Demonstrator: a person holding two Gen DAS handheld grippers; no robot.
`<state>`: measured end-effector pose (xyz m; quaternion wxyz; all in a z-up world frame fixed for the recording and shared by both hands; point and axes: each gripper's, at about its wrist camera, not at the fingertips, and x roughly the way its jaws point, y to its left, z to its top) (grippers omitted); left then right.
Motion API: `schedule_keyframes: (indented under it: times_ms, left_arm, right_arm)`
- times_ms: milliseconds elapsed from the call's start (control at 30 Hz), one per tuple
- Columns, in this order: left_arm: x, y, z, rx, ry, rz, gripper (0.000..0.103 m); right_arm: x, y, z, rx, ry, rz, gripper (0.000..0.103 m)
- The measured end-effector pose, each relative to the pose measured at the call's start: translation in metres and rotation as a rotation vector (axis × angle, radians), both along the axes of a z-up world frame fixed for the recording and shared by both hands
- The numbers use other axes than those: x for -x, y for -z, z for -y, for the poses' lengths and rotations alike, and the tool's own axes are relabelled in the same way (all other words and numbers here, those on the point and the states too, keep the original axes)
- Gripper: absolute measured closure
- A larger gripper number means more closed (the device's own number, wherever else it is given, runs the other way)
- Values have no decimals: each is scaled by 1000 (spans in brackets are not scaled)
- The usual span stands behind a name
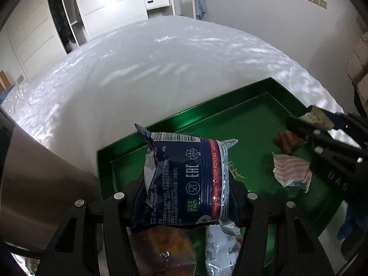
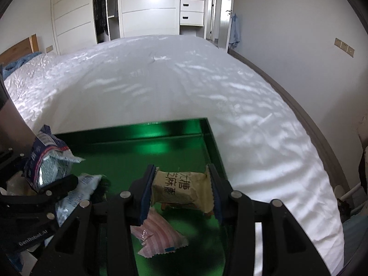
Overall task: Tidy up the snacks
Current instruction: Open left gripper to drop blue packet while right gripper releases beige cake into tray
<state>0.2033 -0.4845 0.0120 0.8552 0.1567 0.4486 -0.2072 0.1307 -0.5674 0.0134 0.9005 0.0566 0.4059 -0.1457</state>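
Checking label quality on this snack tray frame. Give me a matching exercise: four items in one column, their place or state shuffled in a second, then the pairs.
Items:
1. dark blue packet
2. beige packet
3. pink striped packet
4. green tray

States:
A. lying loose on the tray floor
B. resting on the white bed
C. clamped in the left gripper
D. clamped in the right gripper

Pairs: 1-C, 2-D, 3-A, 4-B
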Motion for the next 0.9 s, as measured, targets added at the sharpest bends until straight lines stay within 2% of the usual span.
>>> schedule_keyframes:
  times_ms: [133, 167, 433, 533, 733, 900]
  left_arm:
    - [-2, 5, 4, -2, 15, -4, 49]
    - [-3, 5, 3, 1, 15, -6, 49]
    - [-3, 5, 5, 1, 21, -5, 46]
    - [-2, -1, 2, 11, 19, 5, 42]
    - [5, -26, -7, 42, 2, 42, 35]
    - [14, -38, -15, 44, -9, 51, 35]
  right_arm:
    - [0, 14, 2, -2, 3, -39, 4]
    - [0, 18, 2, -4, 6, -47, 0]
    - [1, 29, 1, -2, 8, -72, 0]
    - [1, 25, 0, -21, 6, -63, 0]
    - [10, 2, -5, 2, 24, -38, 0]
    - [20, -15, -7, 16, 41, -34, 0]
